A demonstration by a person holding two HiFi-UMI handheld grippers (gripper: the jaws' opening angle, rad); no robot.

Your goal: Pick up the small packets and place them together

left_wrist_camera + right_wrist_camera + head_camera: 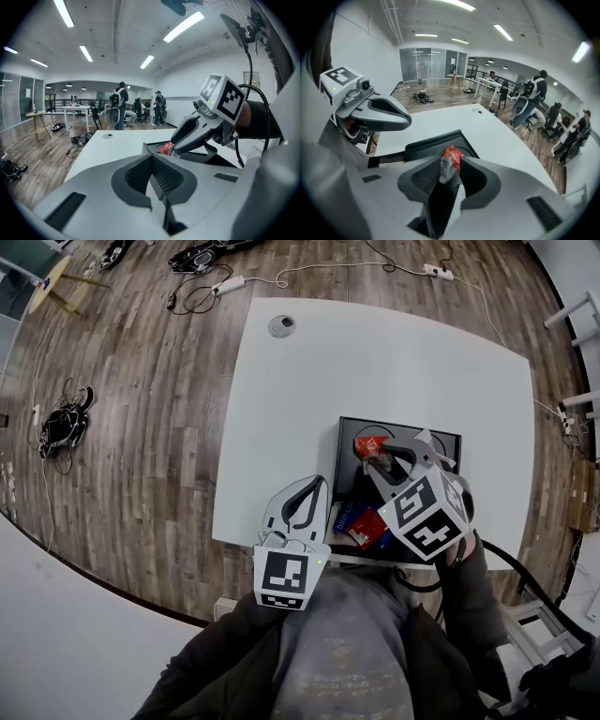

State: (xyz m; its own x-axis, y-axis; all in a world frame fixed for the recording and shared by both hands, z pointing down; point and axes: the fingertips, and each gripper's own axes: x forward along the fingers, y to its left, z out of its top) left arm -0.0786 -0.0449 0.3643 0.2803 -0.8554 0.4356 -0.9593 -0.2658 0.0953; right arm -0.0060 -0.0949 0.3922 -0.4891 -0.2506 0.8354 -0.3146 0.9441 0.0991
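The left gripper (153,157) is being held close in front of the torso, roughly level and pointing forward, with its jaws resting together and nothing between them. The right gripper (449,161) is being carried farther forward and is angling down and toward the left, its jaws standing apart with a red packet (451,152) between them. Both forearms (469,592) are staying bent near the body, in dark sleeves, the right one reaching out ahead of the left.

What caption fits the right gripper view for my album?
Right hand-held gripper, red packet between its jaws, above a black tray on a white table.
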